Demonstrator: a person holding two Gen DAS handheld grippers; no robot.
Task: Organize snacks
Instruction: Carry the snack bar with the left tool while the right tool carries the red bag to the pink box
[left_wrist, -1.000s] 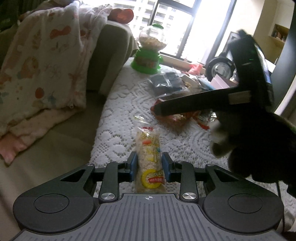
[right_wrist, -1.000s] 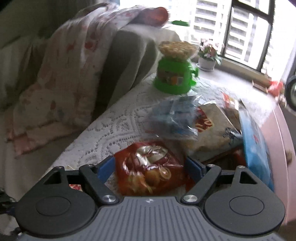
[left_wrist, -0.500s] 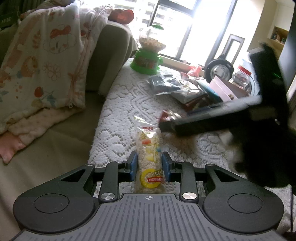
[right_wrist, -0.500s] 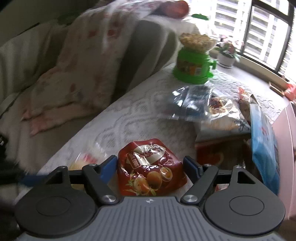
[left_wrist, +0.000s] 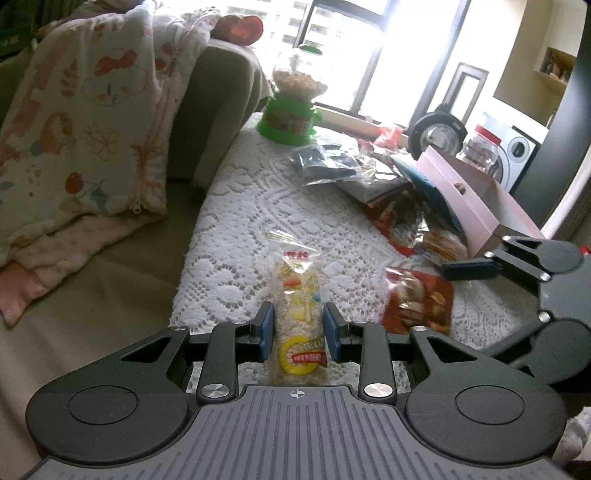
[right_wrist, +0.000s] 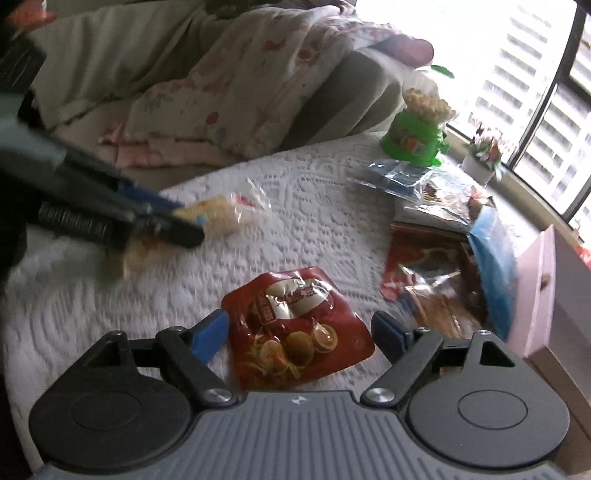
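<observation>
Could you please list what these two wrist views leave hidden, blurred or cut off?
- Left wrist view: the rice cracker pack's lower end, behind the left gripper's body.
- Right wrist view: the left gripper, motion-blurred; its grip unreadable.
- Right wrist view: the red snack bag's print, too blurred to read.
- Both views: the pink box's inside.

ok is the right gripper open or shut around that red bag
Open. In the right wrist view the right gripper straddles the red bag, but both blue pads stand clear of its edges, with lace cloth showing in the gaps.
</observation>
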